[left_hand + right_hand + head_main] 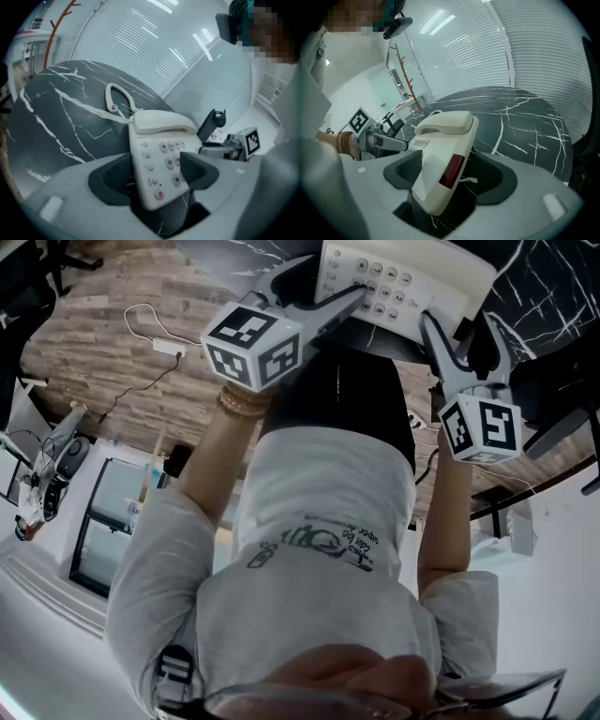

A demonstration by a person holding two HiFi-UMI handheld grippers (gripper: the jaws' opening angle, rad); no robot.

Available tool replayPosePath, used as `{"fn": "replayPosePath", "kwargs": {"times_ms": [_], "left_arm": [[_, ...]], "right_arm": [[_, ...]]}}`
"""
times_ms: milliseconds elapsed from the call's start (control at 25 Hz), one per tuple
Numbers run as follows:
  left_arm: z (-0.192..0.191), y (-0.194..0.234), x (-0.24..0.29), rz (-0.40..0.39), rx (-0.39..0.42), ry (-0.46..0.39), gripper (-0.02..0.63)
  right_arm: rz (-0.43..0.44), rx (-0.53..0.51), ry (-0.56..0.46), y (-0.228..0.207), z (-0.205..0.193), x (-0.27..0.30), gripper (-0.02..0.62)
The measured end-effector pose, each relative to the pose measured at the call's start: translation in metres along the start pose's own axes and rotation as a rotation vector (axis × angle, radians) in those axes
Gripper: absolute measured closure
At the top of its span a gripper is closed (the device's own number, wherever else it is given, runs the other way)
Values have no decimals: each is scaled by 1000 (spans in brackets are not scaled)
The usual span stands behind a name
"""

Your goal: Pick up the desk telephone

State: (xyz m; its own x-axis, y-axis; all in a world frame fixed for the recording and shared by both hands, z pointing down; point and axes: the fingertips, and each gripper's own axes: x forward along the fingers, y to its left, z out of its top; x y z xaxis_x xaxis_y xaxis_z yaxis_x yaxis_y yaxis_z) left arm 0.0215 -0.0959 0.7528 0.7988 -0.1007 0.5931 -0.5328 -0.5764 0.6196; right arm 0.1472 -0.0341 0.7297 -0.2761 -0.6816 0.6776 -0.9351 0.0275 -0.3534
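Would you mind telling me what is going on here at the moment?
A person holds a two-jaw gripper in each hand at a white desk telephone that sits on a dark marbled table. The left gripper and the right gripper each have a part of the phone between wide-open jaws, and neither seems to be pressing on it. The handset is on its cradle, and nothing has been lifted yet.

It looked like an office: a desk phone (pixel 159 159) sat between the jaws on a round black marble table (pixel 61 112). Beyond the jaws, slatted blinds (pixel 468 51) ran across the far walls. A coat stand (pixel 404 70) and a chair (pixel 393 122) stood farther off to the left.
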Motion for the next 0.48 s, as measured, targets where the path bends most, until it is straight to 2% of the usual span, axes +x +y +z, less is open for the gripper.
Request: {"fn": "replayPosePath", "kwargs": {"times_ms": [160,320,480], "left_arm": [[0,0,2,8,8,-2,275],[-2,3,3,39,28,8,318],[-2,3,2,57,44,9,325]], "right_arm": [[18,21,-6,1,-4,6,242],[37,32,-21,5,-5,7,268],[36,31,-17,6,-4,6,275]]}}
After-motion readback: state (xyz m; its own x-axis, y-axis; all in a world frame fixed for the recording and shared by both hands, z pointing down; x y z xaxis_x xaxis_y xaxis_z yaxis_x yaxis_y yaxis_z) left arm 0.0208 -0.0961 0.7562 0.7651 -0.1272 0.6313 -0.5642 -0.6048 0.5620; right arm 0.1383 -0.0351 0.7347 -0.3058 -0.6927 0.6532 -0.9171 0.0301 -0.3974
